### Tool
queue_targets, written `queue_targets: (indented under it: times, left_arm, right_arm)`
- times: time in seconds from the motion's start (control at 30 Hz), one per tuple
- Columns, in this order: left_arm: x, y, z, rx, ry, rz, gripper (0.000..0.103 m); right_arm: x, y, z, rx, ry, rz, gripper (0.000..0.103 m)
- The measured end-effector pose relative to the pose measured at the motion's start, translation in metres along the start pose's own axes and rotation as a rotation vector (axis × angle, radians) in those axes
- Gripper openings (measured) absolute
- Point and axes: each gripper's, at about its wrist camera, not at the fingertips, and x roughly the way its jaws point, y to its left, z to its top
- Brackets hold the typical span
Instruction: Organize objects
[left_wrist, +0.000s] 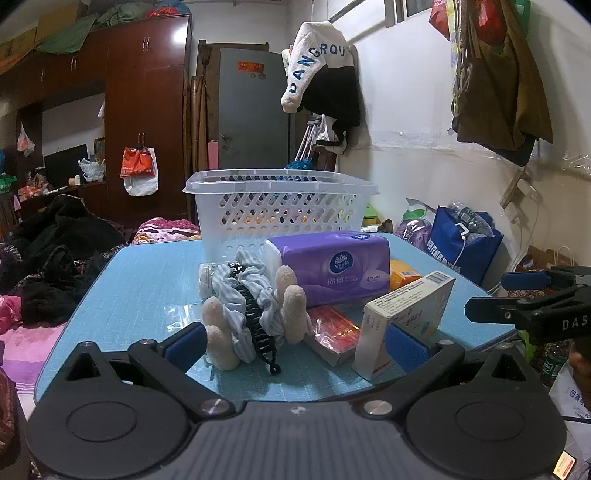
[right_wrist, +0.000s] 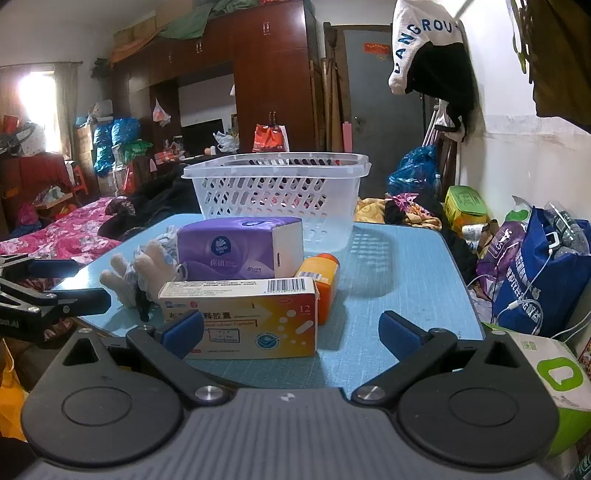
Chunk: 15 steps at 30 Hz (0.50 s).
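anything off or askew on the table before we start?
Nothing spilled or damaged. The basket stands upright, apparently empty. The items are just heaped in front of it: the medicine box leans tilted on a red packet, and a black hair clip lies tangled in the scrunchie.

blue table (left_wrist: 147, 280) | basket (left_wrist: 280, 206), tissue pack (left_wrist: 332, 266), medicine box (right_wrist: 240, 317)

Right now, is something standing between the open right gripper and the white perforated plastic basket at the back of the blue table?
Yes. The white-and-orange medicine box and purple tissue pack stand before the basket, left of the right gripper.
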Motion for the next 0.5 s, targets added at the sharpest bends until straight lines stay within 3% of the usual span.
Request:
queue_targets:
  times: [0.5]
  left_arm:
    - [0.0003, 0.0003, 0.0002, 0.001, -0.003, 0.001, 0.103]
  right_arm:
    - [0.0010, 0.0009, -0.0013, -0.006, 0.002, 0.008, 0.103]
